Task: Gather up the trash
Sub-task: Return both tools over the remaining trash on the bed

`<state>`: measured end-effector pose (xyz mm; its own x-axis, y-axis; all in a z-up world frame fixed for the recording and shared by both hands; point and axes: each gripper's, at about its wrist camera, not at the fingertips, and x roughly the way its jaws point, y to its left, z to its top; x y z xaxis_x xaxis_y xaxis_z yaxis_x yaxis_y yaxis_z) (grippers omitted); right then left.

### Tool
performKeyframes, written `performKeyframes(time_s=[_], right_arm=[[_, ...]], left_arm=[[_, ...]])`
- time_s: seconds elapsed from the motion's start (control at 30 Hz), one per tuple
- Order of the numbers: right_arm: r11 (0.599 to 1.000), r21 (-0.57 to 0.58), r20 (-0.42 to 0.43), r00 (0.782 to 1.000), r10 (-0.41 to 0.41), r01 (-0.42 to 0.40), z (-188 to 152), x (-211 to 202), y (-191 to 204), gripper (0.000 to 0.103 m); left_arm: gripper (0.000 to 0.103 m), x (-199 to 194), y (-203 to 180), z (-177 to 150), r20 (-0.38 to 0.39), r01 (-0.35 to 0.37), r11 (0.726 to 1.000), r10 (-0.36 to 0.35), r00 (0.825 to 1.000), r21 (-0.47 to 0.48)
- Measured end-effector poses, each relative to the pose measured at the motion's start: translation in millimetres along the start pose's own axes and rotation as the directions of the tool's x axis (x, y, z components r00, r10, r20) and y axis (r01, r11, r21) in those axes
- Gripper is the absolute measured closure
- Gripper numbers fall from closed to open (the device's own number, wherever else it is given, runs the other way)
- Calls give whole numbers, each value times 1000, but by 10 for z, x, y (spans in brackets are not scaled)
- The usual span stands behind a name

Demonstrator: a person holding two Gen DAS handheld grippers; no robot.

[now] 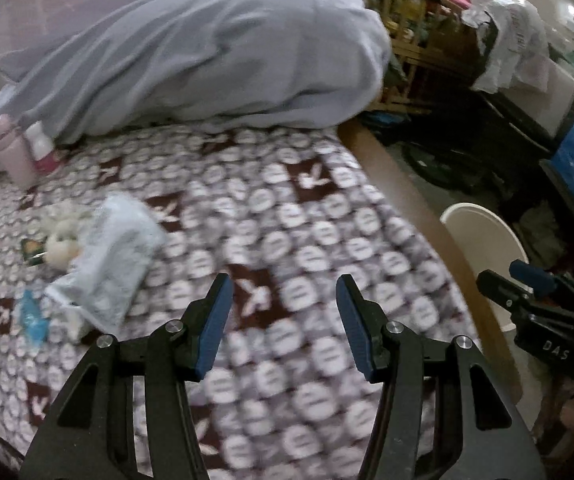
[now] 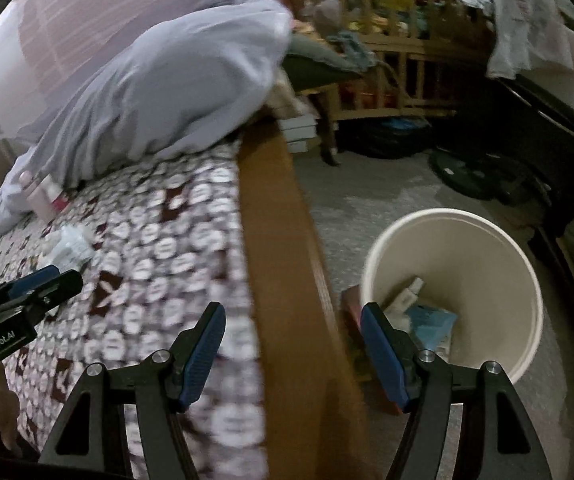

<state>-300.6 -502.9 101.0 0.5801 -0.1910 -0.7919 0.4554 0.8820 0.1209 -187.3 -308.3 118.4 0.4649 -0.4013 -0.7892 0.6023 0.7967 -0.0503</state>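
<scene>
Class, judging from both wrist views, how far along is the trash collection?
Done: some wrappers already lie in the white bin on the floor. In hand: nothing; the left gripper and right gripper are open and empty. Left: the crumpled plastic packet and small scraps beside it on the bed.

**Colours on the bed and floor**

The bedspread [image 1: 287, 220] is maroon with white ovals and white rabbit marks. The duvet [image 1: 207, 60] is pale lavender-grey. The wrapper [image 1: 107, 264] is pale blue-white, the bottle [image 1: 13, 148] pink, the bin [image 2: 467, 248] cream, the fingers [image 1: 215, 320] blue-padded on black.
</scene>
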Motion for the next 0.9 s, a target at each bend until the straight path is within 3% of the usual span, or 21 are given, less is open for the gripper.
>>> performKeyframes(time_s=[0.53,0.73,0.9], right_arm=[[990,-117,-28,997,75,-78,58,12,874,34],[980,-165,-67,992,104,-114,45,89,1227,31],[968,-206,-98,987,126,-144,31,209,1531,31]], left_arm=[[51,-262,793,-337,-6,-91,989,91,996,-113],[51,-332,1293,-530,-35,-148,975,144,989,-166],[51,-329,1830,-670,-79,-215,948,202,976,-235]])
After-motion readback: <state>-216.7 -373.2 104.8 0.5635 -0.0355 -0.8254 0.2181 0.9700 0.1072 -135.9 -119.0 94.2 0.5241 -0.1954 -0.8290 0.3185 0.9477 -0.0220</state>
